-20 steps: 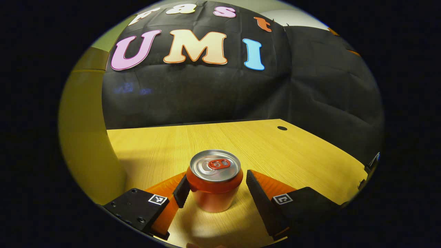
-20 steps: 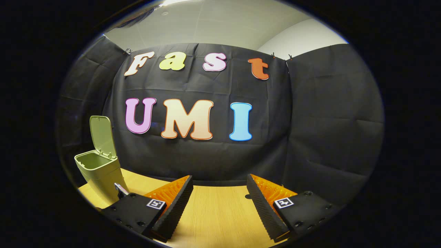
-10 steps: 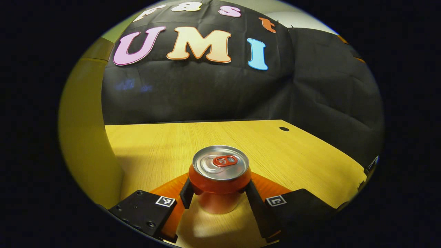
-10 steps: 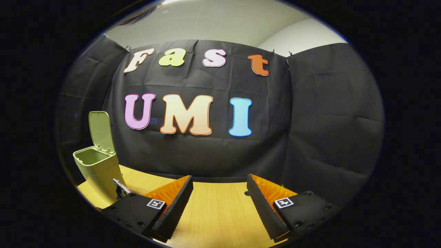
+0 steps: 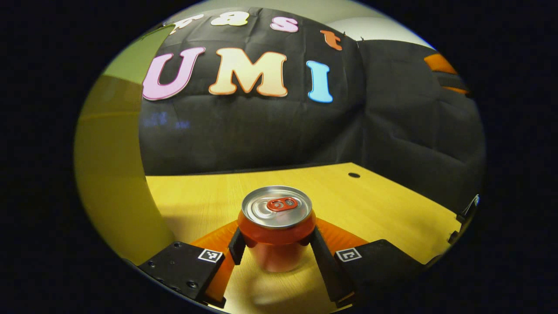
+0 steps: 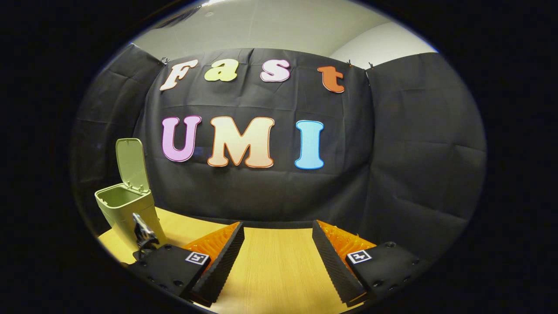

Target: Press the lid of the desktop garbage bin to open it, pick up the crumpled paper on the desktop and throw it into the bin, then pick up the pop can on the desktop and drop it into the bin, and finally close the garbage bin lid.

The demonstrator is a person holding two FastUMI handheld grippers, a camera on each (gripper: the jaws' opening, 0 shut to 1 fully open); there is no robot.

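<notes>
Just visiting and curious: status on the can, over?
Left gripper shut on can, upright. Right gripper open, holding nothing. Bin lid up. Nothing in the way.

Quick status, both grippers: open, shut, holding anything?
Left gripper: shut on the pop can.
Right gripper: open, holding nothing.

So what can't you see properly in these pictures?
- Inside of the bin: in the right gripper view its front wall hides the bottom, so whether the paper is in there can't be told.
- Foot of the pop can: in the left gripper view the left gripper closes on its sides; whether it rests on the table is unclear.
- Bin's top in the left gripper view: cut off by the picture's edge.
</notes>
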